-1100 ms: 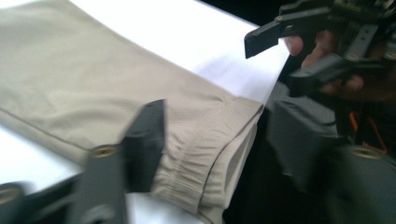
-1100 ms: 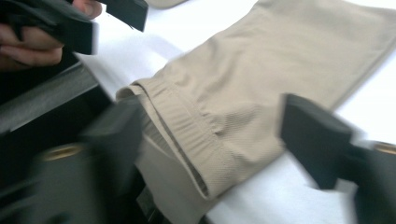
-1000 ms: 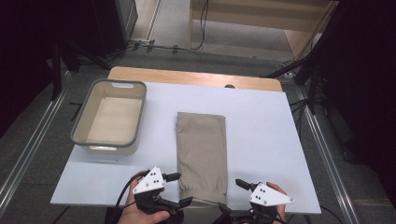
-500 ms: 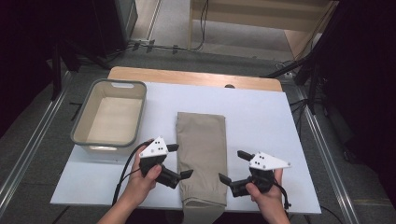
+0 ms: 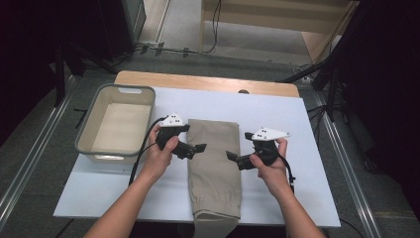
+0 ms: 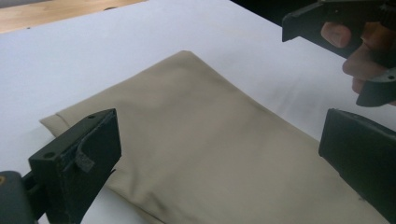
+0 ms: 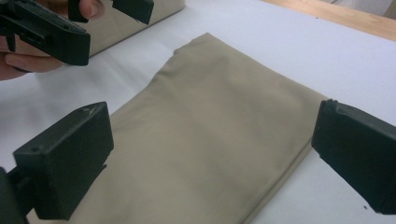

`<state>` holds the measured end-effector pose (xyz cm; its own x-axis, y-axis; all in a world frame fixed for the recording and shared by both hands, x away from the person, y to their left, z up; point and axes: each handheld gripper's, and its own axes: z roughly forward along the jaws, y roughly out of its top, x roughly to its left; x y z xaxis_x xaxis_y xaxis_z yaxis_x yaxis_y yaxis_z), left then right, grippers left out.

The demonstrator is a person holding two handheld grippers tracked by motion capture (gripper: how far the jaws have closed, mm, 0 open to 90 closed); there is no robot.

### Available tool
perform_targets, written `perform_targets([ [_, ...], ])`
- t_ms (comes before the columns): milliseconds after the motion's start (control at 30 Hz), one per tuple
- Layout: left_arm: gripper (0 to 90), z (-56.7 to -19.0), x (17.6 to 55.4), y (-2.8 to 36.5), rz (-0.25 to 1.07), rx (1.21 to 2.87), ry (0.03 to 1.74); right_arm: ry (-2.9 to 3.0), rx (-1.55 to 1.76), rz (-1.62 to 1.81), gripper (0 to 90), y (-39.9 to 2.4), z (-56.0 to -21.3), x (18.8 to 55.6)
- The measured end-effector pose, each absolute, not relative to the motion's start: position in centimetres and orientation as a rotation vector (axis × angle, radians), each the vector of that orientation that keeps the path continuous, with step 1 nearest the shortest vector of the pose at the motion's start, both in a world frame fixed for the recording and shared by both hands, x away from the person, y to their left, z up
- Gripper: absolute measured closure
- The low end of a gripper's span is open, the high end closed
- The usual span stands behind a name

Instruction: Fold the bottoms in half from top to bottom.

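Both hands had travelled up the table from its near edge since the earlier pictures, so that the two tools now hung on either side of the cloth's middle rather than beside its near end. Largest in sight was the white table (image 5: 307, 124), with a strip of bare wood at its far edge. On it, left of centre, sat the grey tub (image 5: 86, 141), its beige inside seen from above. The folded beige trousers (image 5: 214, 163) lay lengthwise down the middle of the table, apart from the tub, their near end hanging over the table's near edge; the cloth looked smooth and flat in the left gripper view (image 6: 205, 140) and in the right gripper view (image 7: 210, 135). The left gripper (image 5: 199, 147) hovered at the cloth's left edge, pointing inward; its jaws had just been opening and stood wide, with nothing clamped between them and the cloth lying below. The right gripper (image 5: 231, 155) hovered at the cloth's right edge, pointing toward its partner; its jaws also stood wide apart in its own view, gripping nothing, the trousers spread beneath them.
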<state>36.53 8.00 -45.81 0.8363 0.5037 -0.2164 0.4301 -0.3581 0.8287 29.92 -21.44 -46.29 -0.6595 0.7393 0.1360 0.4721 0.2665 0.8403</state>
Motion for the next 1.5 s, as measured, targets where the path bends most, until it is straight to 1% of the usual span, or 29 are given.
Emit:
perform_targets([
  [100,0.0,-46.1,38.0,7.9,0.060,1.984,0.718,2.266,1.141,1.314,0.0,-21.4,-46.7,31.7],
  [300,0.0,-46.6,40.3,7.3,0.043,1.989,0.767,2.289,1.197,1.267,0.0,-21.9,-47.7,34.8],
  [567,6.5,-48.4,42.9,7.3,0.046,2.038,0.886,2.315,1.304,1.208,0.0,-22.4,-49.2,38.1],
  [633,6.7,-48.9,43.3,7.5,0.045,2.045,0.909,2.304,1.325,1.190,6.3,-22.5,-49.5,38.6],
  [700,10.2,-49.2,43.6,7.7,0.069,2.056,0.944,2.293,1.348,1.181,6.5,-22.7,-49.8,39.1],
  [733,12.2,-49.3,43.7,7.7,0.076,2.056,0.958,2.298,1.359,1.176,8.4,-22.7,-49.9,39.4],
  [767,13.2,-49.4,43.8,7.8,0.083,2.065,0.975,2.296,1.374,1.160,12.0,-22.7,-50.1,39.6],
  [867,14.1,-49.7,44.1,7.5,0.101,2.087,1.008,2.306,1.400,1.106,13.3,-22.6,-50.5,40.3],
  [1000,23.5,-50.2,44.5,7.5,0.132,2.094,1.075,2.309,1.417,1.047,20.3,-22.4,-51.0,40.9],
  [1067,27.2,-50.3,44.6,7.5,0.136,2.091,1.072,2.311,1.412,1.033,21.8,-22.4,-51.2,41.1],
  [1133,34.2,-50.3,44.6,7.5,0.142,2.095,1.076,2.317,1.406,1.010,26.9,-22.4,-51.5,41.2],
  [1167,37.3,-50.3,44.5,7.5,0.150,2.097,1.078,2.317,1.399,1.012,28.0,-22.4,-51.6,41.2],
  [1267,45.7,-50.3,44.4,7.6,0.152,2.110,1.057,2.320,1.385,1.037,40.7,-22.3,-51.6,41.2],
  [1300,49.7,-50.4,44.3,7.5,0.148,2.108,1.052,2.322,1.376,1.039,42.8,-22.2,-51.6,41.1],
  [1367,55.0,-50.4,44.2,7.4,0.150,2.113,1.050,2.321,1.374,1.040,54.0,-21.9,-51.6,41.0],
  [1433,63.1,-50.5,44.2,7.4,0.130,2.110,1.046,2.325,1.379,1.056,60.8,-21.8,-51.6,41.0],
  [1500,72.1,-50.6,44.3,7.4,0.109,2.102,1.046,2.343,1.383,1.090,73.9,-21.7,-51.6,41.1],
])
